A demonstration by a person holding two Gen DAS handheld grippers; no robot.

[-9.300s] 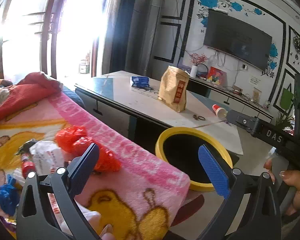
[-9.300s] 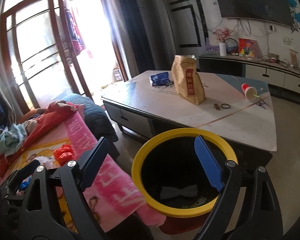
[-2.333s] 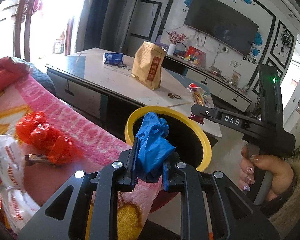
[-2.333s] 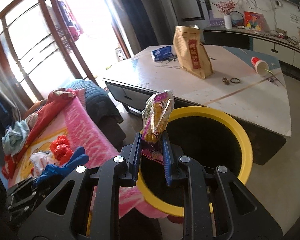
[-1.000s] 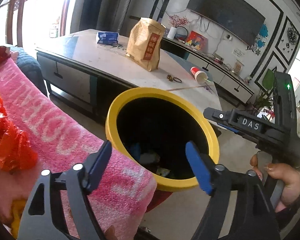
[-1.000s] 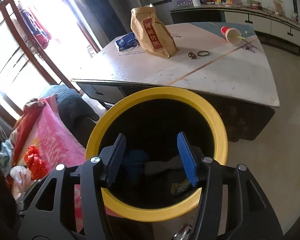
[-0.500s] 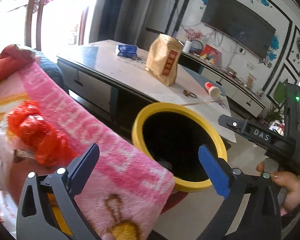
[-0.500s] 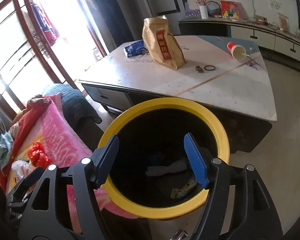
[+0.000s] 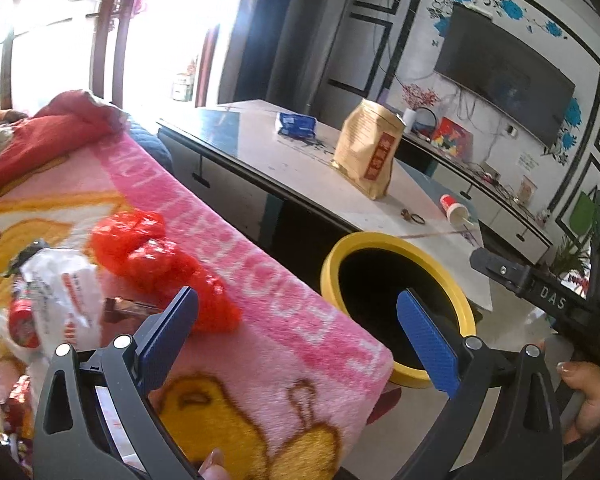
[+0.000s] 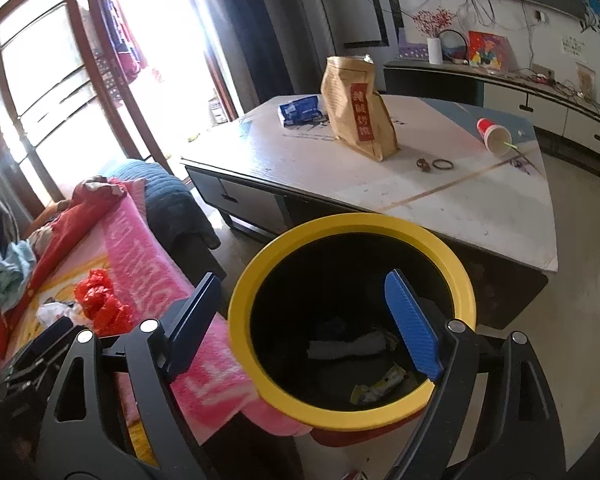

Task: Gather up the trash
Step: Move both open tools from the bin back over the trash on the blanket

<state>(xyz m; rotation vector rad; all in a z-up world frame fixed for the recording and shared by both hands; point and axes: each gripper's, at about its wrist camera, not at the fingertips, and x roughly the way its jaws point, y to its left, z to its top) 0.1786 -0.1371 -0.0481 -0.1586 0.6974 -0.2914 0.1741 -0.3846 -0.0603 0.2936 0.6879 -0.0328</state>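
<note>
Left gripper spread wide, empty, ribbed blue pads over fuzzy pink blanket. Right gripper empty too, jaws opening, above round yellow-rimmed bin on the floor between blanket and table. Inside the dark bin: about three scraps, hard to count in shadow. On the blanket: one crinkled red bag, long axis running diagonally toward the bin, touching one white printed wrapper. Upright on the table: one brown paper bag.
</note>
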